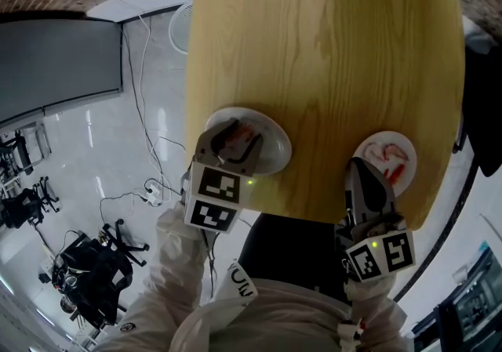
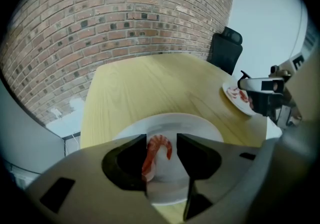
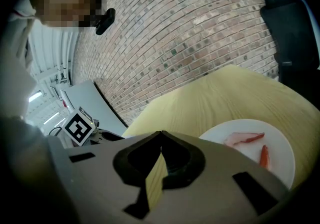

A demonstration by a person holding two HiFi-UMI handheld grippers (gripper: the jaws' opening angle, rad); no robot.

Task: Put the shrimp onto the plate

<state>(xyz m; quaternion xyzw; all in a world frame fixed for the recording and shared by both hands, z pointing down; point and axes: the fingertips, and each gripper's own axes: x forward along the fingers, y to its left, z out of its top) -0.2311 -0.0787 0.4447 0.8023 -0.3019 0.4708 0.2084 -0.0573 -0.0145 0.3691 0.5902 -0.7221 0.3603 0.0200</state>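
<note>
The shrimp [image 2: 156, 152] is red and curled. It lies on the left plate [image 2: 200, 128], near the middle of it. It sits right between the two jaws of the left claw [image 2: 162, 140]. The jaws are apart. The shrimp is up against one jaw, and there is a gap between it and the other jaw, so the claw is not squeezing it. From the head view, the left claw [image 1: 231, 156] points steeply down over the left plate [image 1: 274, 143] and covers part of it.

The left plate is white and round. It sits on the wooden table [image 1: 314, 45], close to the edge by the person.

Well away from the left plate, along that same edge of the table, is the right plate [image 1: 404, 146]. It has some red and pink shrimp pieces [image 3: 245, 139] on it.

The right claw [image 3: 160, 133] is closed, with its jaw tips touching and nothing held in them. It hangs just beside the right plate [image 3: 280, 143], on the side nearer the left plate.

On the far side of the table from the left plate there is a brick wall [image 2: 125, 18]. A black chair [image 2: 225, 48] stands by the table, past the right plate.
</note>
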